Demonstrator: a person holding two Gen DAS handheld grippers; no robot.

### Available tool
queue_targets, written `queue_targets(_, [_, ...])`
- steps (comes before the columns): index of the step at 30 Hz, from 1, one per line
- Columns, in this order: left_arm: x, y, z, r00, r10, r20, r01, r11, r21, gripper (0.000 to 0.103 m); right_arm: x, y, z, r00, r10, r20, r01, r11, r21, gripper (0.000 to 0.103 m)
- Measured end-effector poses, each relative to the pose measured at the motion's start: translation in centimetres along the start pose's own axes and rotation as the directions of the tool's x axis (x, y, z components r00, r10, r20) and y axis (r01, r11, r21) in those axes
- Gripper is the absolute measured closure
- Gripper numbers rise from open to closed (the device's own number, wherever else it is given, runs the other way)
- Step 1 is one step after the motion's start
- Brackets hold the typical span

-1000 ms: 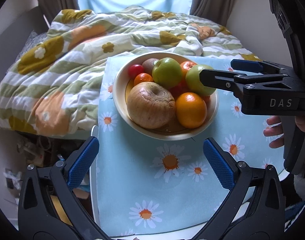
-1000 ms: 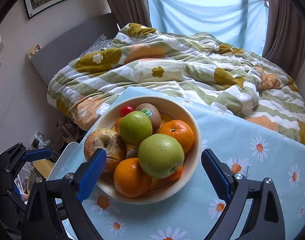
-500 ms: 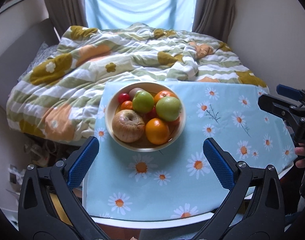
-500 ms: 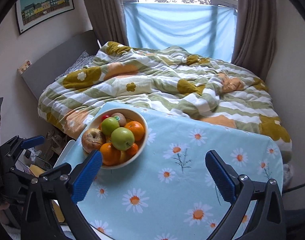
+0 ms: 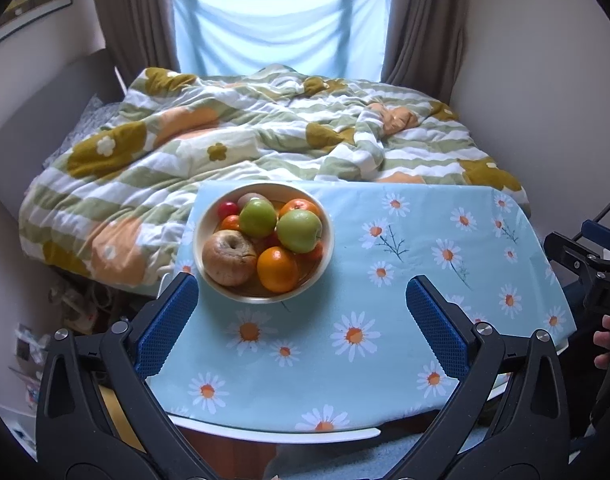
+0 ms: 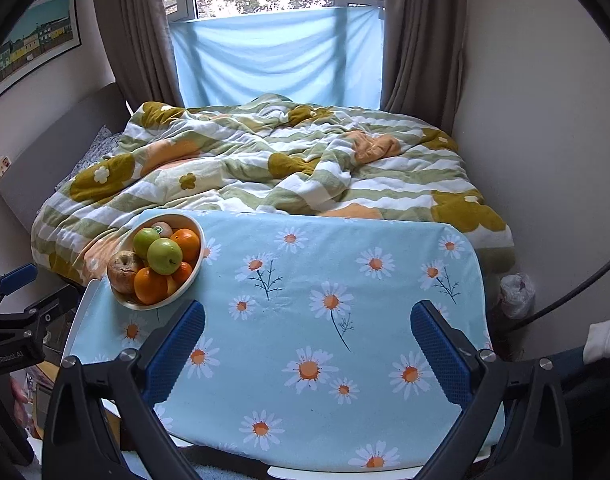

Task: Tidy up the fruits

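Left wrist view showed the bowl [image 5: 264, 242] sitting on the tabletop [image 5: 385, 320], heaped with fruit: two green apples [image 5: 299, 231], a big orange [image 5: 277, 269], a wrinkled brown apple [image 5: 229, 257], smaller oranges and a little red fruit at the bowl's far rim. Everything was already piled in the bowl, and no loose fruit lay on the daisy cloth [image 6: 325, 320] beside it, so the gathering looked done to me and the hands seemed to be at the parting stage. The left gripper [image 5: 301, 316] stood just near of the bowl, its blue pads spread wide with nothing between them. The right gripper [image 6: 307, 340], well to the right of the bowl, had its jaws just opened to their fullest, also empty, only bare cloth showing between them.

If anything was left to do, I judged it a matter of checking the pile and keeping clear of it; the top apples sat high and might roll if nudged.

As for room, the bowl stood close to the tabletop's far-left corner, with the rumpled duvet [image 6: 265, 172] just beyond it and a drop to the cluttered floor on its left. To the right of the bowl the cloth ran wide and free.
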State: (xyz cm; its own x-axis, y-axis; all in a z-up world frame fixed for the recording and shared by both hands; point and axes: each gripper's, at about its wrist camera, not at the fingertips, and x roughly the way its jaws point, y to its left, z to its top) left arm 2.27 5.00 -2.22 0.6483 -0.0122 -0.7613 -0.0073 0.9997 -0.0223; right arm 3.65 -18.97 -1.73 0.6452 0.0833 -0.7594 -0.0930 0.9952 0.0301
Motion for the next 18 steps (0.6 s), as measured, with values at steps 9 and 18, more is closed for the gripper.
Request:
queue_targets(9, [-0.6,-1.0,0.1,1.000,0.002,0.023,-0.002,1.000,0.019,0.000,-0.8,-0.6,-0.8,1.000,-0.014,0.017,0.013,1.000,0.024,0.000])
queue_targets(18, [-0.8,-1.2,0.0,1.000,0.003,0.028,-0.003,1.000,0.021,0.000,-1.2,-1.0,-1.0,1.000,-0.017,0.024,0.017,0.999,0.029,0.000])
